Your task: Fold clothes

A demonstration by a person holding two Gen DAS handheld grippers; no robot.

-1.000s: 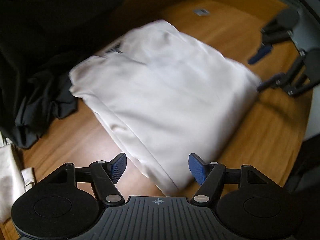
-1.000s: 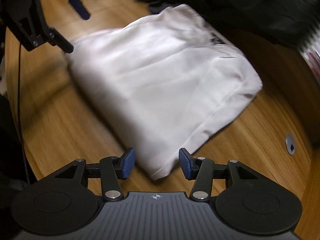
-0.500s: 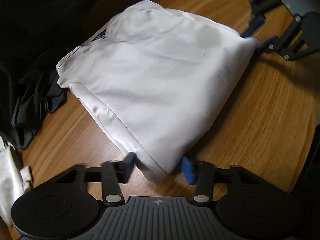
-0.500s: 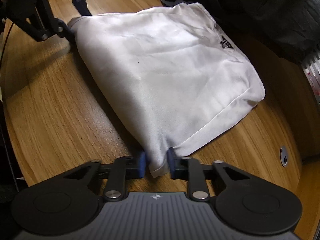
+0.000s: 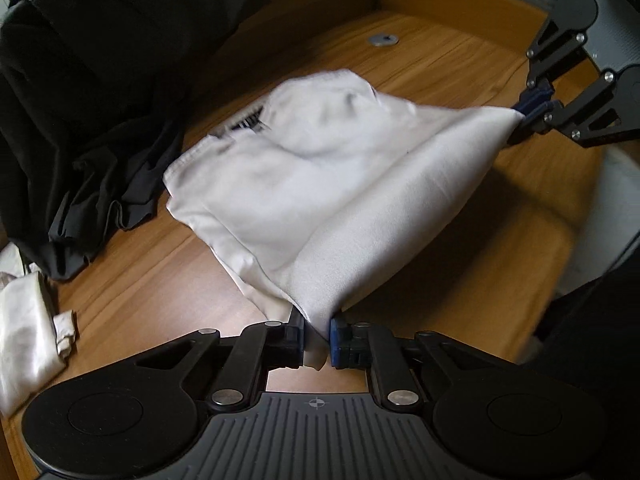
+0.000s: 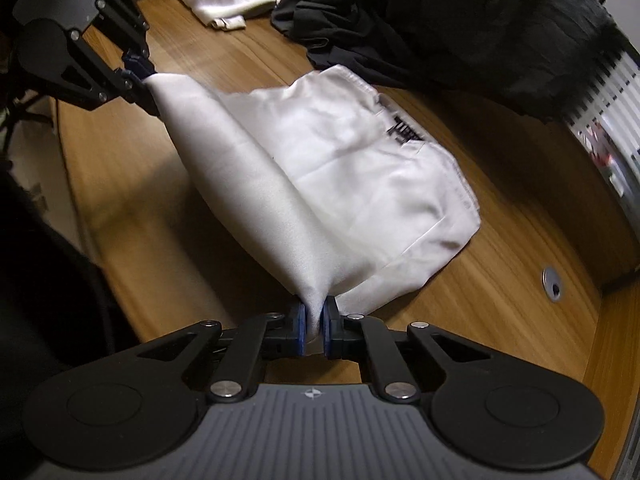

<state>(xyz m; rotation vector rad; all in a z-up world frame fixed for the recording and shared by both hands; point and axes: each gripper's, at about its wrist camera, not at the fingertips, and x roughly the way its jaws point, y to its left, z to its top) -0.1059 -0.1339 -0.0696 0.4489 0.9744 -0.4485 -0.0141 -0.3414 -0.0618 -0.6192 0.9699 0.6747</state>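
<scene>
Since a second ago: both of my pairs of jaws, then wide apart over the flat cloth, have closed on its near corners and lifted them.

Left hand-held gripper: jaws closing, pads pinching the white garment at one corner.
Right hand-held gripper: jaws closing on the other corner.
Purpose, as I judge it: raising the near edge taut to carry it over to the far edge.
Garment: far half rests on the wooden tabletop.
Surroundings: dark clothes far left; white cloth at the left edge; cable grommet at right.
</scene>
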